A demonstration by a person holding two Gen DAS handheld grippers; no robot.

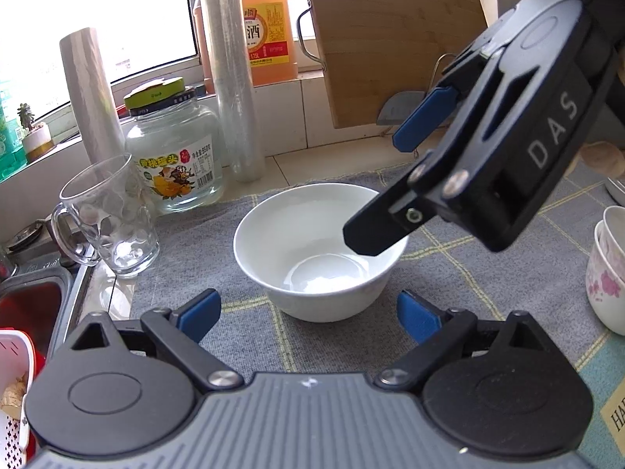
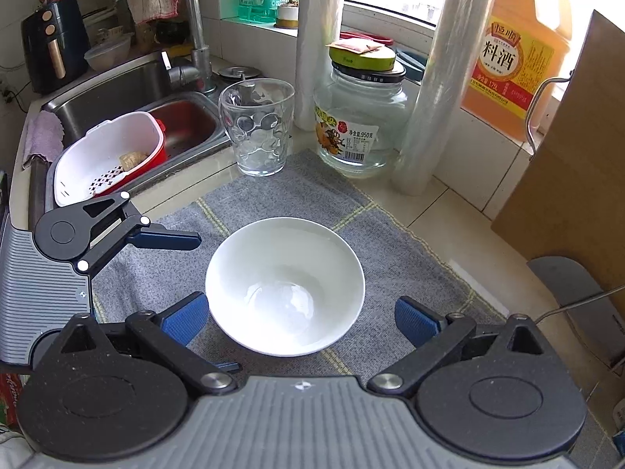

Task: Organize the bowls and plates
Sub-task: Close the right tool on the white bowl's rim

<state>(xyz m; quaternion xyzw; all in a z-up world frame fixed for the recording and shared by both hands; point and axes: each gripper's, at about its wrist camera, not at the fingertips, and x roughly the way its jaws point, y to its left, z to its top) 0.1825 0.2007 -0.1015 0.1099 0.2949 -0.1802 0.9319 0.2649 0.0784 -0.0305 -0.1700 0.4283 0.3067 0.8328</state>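
A white bowl point(image 1: 318, 250) point(image 2: 285, 285) stands upright and empty on a grey checked mat point(image 1: 234, 336) point(image 2: 273, 191). My left gripper point(image 1: 308, 318) is open just in front of the bowl, its blue pads point(image 1: 199, 312) wider than the bowl's base. My right gripper point(image 2: 302, 320) is open too, with the bowl between its fingers near the tips; in the left wrist view its black finger point(image 1: 375, 230) reaches over the bowl's right rim. The left gripper also shows in the right wrist view point(image 2: 156, 269) left of the bowl. Stacked floral cups point(image 1: 609, 265) stand at the right edge.
A glass mug point(image 1: 111, 219) point(image 2: 258, 125), a glass jar point(image 1: 175, 148) point(image 2: 359, 117), two film rolls point(image 1: 230, 70) point(image 2: 437, 78), an orange bottle point(image 1: 265, 23) and a wooden board point(image 1: 394, 39) stand behind the mat. The sink point(image 2: 129, 97) with a red-white colander point(image 2: 109, 156) lies left.
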